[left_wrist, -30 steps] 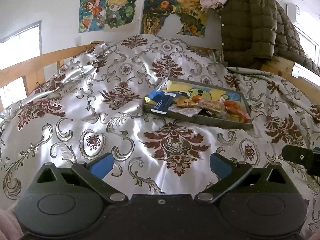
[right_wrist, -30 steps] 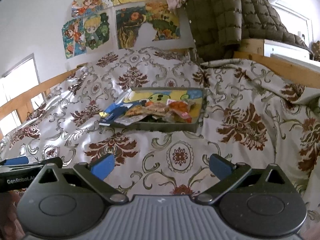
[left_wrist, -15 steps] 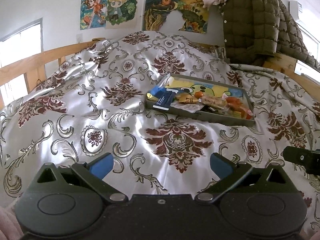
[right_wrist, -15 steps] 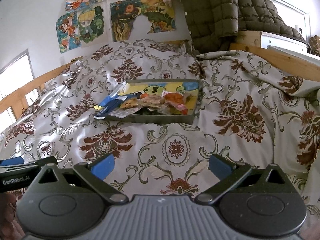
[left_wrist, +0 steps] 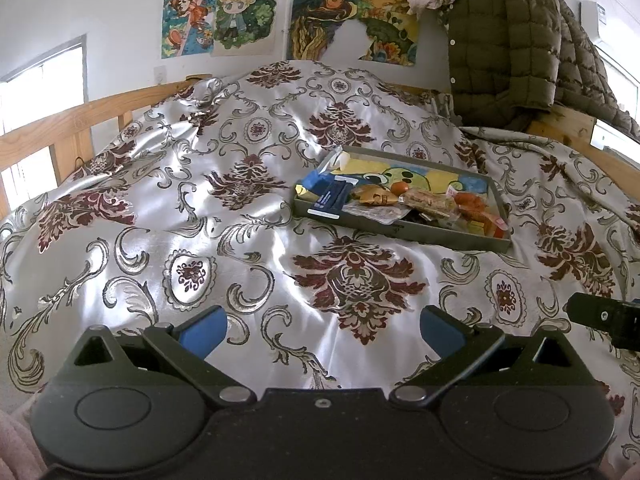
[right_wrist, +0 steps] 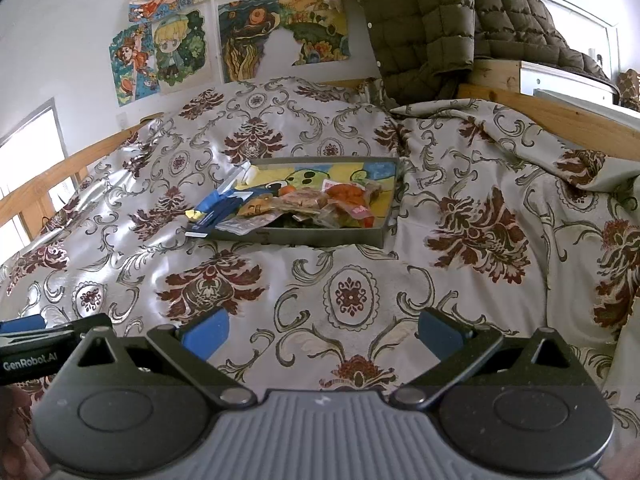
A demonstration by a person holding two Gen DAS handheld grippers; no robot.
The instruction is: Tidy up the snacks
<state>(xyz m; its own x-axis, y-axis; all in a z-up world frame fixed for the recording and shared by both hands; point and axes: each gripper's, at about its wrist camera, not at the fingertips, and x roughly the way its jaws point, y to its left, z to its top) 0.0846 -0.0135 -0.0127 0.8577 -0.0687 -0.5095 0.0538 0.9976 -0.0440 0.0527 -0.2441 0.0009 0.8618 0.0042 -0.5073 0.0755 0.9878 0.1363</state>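
A shallow grey tray [left_wrist: 440, 236] [right_wrist: 300, 236] with a cartoon-printed floor lies on the patterned bedspread, ahead of both grippers. Its near half holds a heap of snacks: a dark blue packet [left_wrist: 334, 196] [right_wrist: 218, 210] sticking out over the left rim, a tan wrapped snack [left_wrist: 376, 196] [right_wrist: 258, 209], clear wrappers, and orange-red packets [left_wrist: 474, 204] [right_wrist: 352, 198] on the right. My left gripper [left_wrist: 322, 326] is open and empty, well short of the tray. My right gripper [right_wrist: 322, 328] is open and empty too, a similar distance back.
The silky floral bedspread [left_wrist: 200, 216] is rumpled, with a fold rising on the right [right_wrist: 500, 152]. Wooden bed rails [left_wrist: 80, 120] [right_wrist: 560, 112] run along both sides. An olive quilted jacket [left_wrist: 504, 40] hangs at the back right. Cartoon posters [right_wrist: 168, 52] cover the wall.
Both views have tilted slightly downward and drawn a little nearer; the tray sits lower in each frame. Both grippers stay open and empty. The snacks have not moved.
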